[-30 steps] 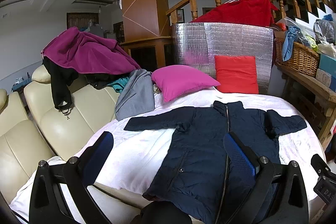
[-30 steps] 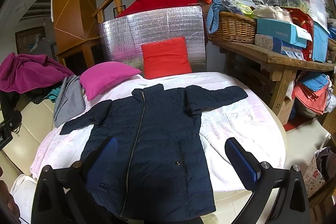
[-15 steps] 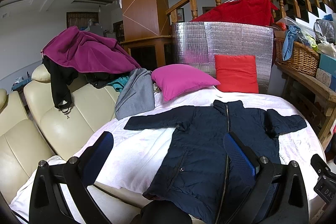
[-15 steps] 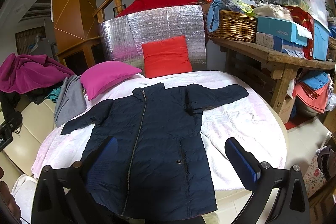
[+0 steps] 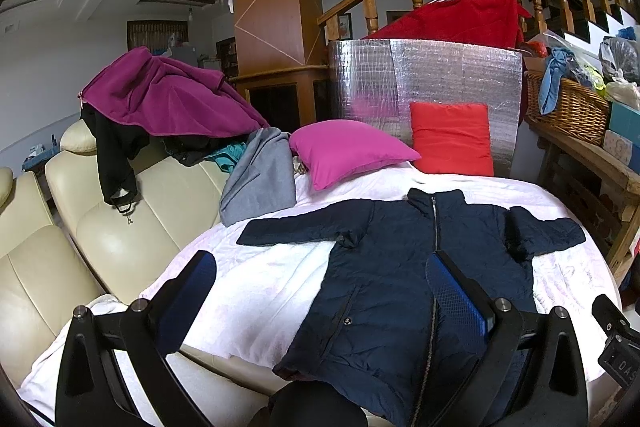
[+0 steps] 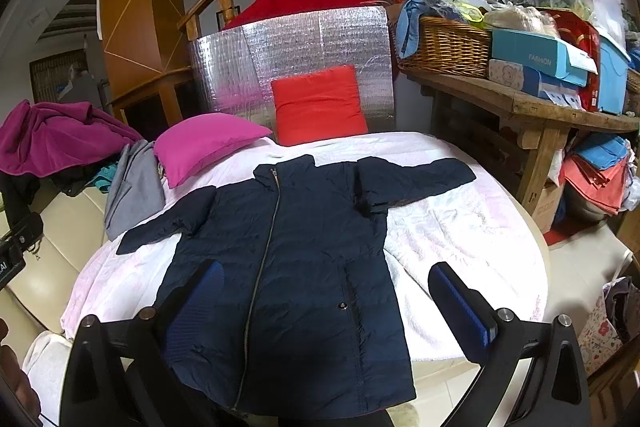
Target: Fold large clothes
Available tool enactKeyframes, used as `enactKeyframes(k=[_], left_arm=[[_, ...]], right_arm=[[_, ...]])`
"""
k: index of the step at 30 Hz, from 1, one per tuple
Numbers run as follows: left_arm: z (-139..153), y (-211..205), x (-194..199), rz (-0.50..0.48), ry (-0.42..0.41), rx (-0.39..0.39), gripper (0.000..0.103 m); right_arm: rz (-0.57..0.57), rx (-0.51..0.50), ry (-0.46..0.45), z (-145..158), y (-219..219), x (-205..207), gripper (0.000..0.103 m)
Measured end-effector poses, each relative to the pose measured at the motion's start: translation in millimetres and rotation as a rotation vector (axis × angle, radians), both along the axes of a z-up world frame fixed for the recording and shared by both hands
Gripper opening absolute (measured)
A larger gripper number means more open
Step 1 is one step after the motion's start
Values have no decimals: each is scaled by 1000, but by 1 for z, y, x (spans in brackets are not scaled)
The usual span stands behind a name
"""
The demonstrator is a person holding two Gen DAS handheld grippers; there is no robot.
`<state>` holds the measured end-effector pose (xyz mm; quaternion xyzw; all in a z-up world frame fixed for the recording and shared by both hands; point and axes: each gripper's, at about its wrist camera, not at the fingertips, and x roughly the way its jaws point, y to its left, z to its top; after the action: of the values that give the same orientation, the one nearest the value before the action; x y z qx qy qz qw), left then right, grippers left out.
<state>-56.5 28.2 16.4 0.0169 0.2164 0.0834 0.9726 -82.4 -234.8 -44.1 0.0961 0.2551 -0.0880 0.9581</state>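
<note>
From the left wrist camera, the left gripper (image 5: 320,291) hangs above the near edge of the table (image 5: 256,291) with its fingers spread wide and nothing between them. The jacket (image 5: 400,275) lies on the white cover, front up and zipped, spread out with both sleeves thrown sideways — most likely laid that way so a fold can start from a smooth, symmetric shape. Its collar points away toward the red cushion (image 5: 452,139) and its hem hangs a little over the near edge, so the long axis runs from the camera toward the far side. The left sleeve reaches toward the sofa (image 5: 112,239); the pink cushion (image 5: 348,151) and a grey garment (image 5: 260,183) sit beyond it, apart from the jacket.

From the right wrist camera, the right gripper (image 6: 324,299) is likewise held wide apart and empty, poised over the hem end of the jacket (image 6: 304,267) — the left finger over the cloth, the right finger over bare cover. Here the zip runs as a slightly slanted line from hem to collar, confirming the near-to-far axis. The right sleeve stretches toward the wooden bench (image 6: 532,107). Folding looks not yet begun.
</note>
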Motion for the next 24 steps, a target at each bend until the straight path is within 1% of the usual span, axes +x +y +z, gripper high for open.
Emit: enactKeyframes(k=[6,7,12,14,15,17,20,24], left_arm=[[-1,1,1,0,5,0,103],[-2,1,2,-1,7,-1,103],[-9,2,10,-10,26,-5,103],[-15,1,21,-26,48,-20,103],[-20,0,31,-38,73,-29,103],[-30,-4,51,-54,119,-39,103],[-47,-15,80,-56,170,-27,103],[-64,-31,107,-55,202,-14,103]], right_arm=[[-1,3,2,-2,0,1,103],[0,3,15,-2,-1,1,103],[-11,-24,16,-3,-9,10,103],[-18,-13,-12,-4,-19,15,103],[-28,-6,-19,-3,-26,18,103],[-49,-8,15,-2,-42,27,103],[-75,33,19,-4,-71,39,103],[-91,100,-1,-13,-101,57,103]])
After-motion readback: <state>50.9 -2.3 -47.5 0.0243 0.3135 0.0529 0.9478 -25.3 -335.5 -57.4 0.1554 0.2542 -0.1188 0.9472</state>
